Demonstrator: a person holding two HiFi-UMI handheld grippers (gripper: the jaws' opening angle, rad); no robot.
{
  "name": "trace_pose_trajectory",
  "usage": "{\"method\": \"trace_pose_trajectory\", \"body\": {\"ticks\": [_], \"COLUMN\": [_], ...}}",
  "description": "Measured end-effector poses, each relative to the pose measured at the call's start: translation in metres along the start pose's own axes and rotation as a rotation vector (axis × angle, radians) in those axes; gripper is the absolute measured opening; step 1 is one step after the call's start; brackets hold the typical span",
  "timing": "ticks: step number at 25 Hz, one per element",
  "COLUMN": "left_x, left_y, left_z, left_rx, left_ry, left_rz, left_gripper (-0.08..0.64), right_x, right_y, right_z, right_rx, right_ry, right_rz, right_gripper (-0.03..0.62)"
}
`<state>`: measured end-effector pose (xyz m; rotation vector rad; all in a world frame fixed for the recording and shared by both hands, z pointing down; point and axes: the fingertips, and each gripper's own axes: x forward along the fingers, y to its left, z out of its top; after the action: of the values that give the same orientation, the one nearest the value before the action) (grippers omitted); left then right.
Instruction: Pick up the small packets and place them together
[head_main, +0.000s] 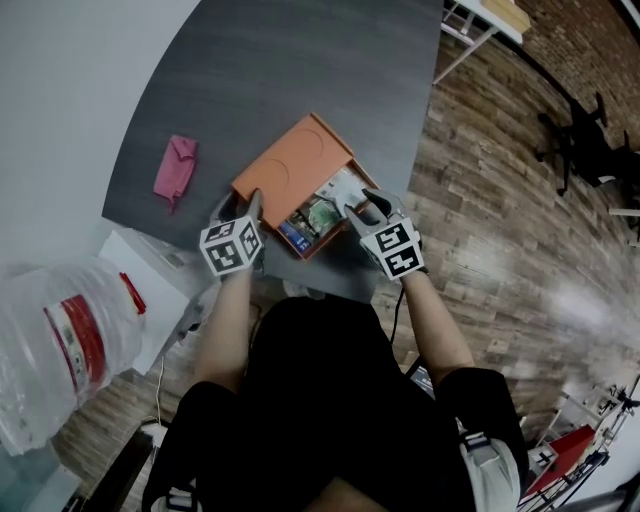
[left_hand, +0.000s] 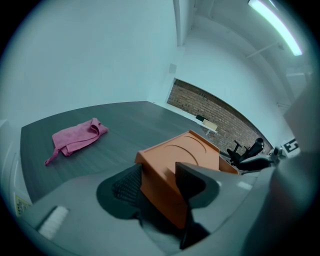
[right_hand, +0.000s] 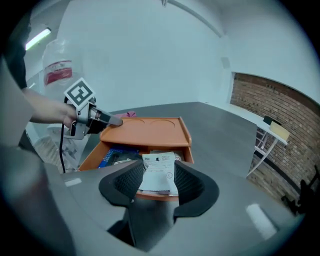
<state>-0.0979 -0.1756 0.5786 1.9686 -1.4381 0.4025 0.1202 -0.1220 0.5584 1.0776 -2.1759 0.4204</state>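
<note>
An orange box (head_main: 295, 165) lies on the dark grey table (head_main: 300, 60) with its drawer (head_main: 320, 222) pulled out toward me. Several small packets lie in the drawer, a blue one (right_hand: 111, 156) among them. My left gripper (left_hand: 157, 172) is shut on the box's near left corner, one finger on each side of it. A white printed packet (right_hand: 159, 172) rests on the drawer's front edge. It shows between the fingers of my right gripper (right_hand: 157, 182), which stands open just above and in front of it without pressing on it.
A crumpled pink cloth (head_main: 175, 168) lies on the table left of the box. A large clear plastic bag (head_main: 60, 340) with a red label sits off the table at my left. Wooden floor and a black office chair (head_main: 580, 135) are at the right.
</note>
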Motion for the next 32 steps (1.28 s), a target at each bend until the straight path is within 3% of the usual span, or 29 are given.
{"method": "trace_pose_trajectory", "body": {"ticks": [7, 16, 25, 32], "left_x": [0.001, 0.000, 0.000, 0.001], "left_y": [-0.005, -0.008, -0.008, -0.007], "left_z": [0.000, -0.001, -0.001, -0.002], "left_rx": [0.003, 0.004, -0.003, 0.000], "left_ry": [-0.002, 0.000, -0.008, -0.005], "left_rz": [-0.007, -0.010, -0.010, -0.010], "left_gripper": [0.212, 0.214, 0.215, 0.215], "right_x": [0.037, 0.054, 0.054, 0.039], "right_y": [0.002, 0.010, 0.009, 0.026], "right_z": [-0.017, -0.037, -0.040, -0.033], "right_rx": [-0.028, -0.060, -0.142, -0.221], "right_ry": [0.321, 0.520, 0.562, 0.558], "right_rz": [0.070, 0.101, 0.077, 0.141], "right_gripper": [0.255, 0.255, 0.207, 0.202]}}
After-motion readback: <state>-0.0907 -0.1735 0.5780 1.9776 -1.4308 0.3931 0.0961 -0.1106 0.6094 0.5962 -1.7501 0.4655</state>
